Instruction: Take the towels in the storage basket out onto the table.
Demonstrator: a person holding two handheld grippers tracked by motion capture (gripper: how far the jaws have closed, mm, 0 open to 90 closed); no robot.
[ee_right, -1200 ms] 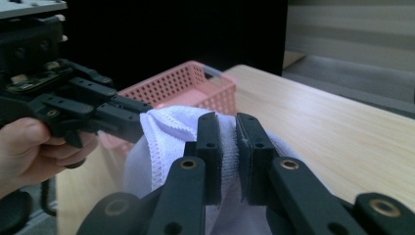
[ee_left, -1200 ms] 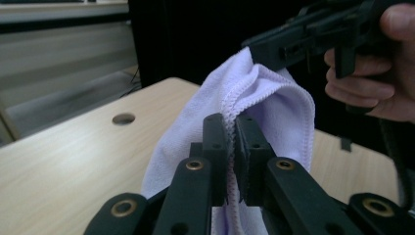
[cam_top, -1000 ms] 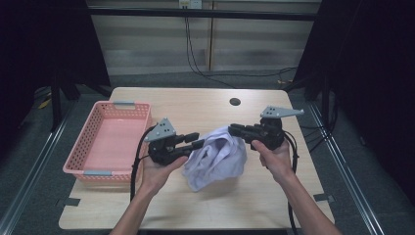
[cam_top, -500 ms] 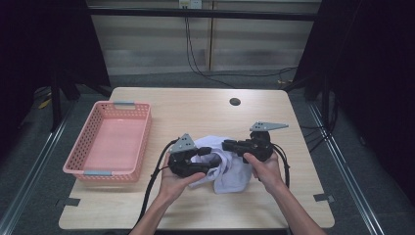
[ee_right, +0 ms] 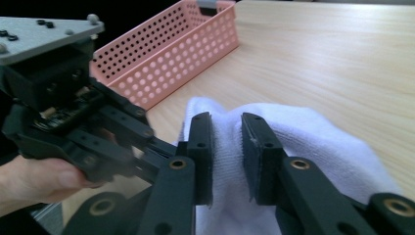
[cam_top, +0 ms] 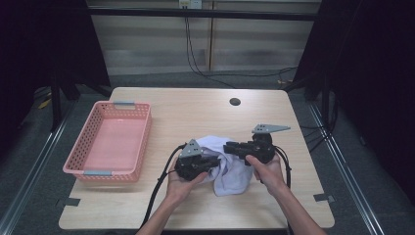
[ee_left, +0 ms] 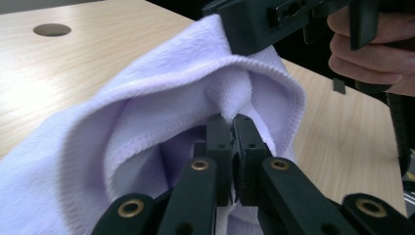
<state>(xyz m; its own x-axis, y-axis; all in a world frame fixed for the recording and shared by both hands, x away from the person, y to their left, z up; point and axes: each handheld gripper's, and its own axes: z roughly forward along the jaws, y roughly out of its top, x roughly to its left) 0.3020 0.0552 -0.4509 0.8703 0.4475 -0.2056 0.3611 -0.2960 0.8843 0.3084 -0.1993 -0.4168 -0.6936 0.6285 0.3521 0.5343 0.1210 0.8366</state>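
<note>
A pale lavender towel (cam_top: 230,171) lies bunched on the wooden table (cam_top: 195,112) near its front, between my two grippers. My left gripper (cam_top: 216,164) comes in from the left, and in the left gripper view (ee_left: 234,128) its jaws are pinched shut on a hemmed fold of the towel (ee_left: 147,112). From the right, my right gripper (cam_top: 228,146) reaches the towel's upper edge. In the right gripper view (ee_right: 227,132) its jaws stand a little apart with a thick fold of towel (ee_right: 303,137) pressed between them. Both grippers are close together, tips nearly meeting.
An empty pink perforated basket (cam_top: 110,142) stands at the table's left, its wall (ee_right: 171,54) visible in the right gripper view. A round hole (cam_top: 235,102) sits in the tabletop at the back. Bare wood surrounds the towel; black cables trail off the front edge.
Both grippers have come toward the person and lower, closing in on each other. The towel, held up and spread before, now rests bunched on the table.
</note>
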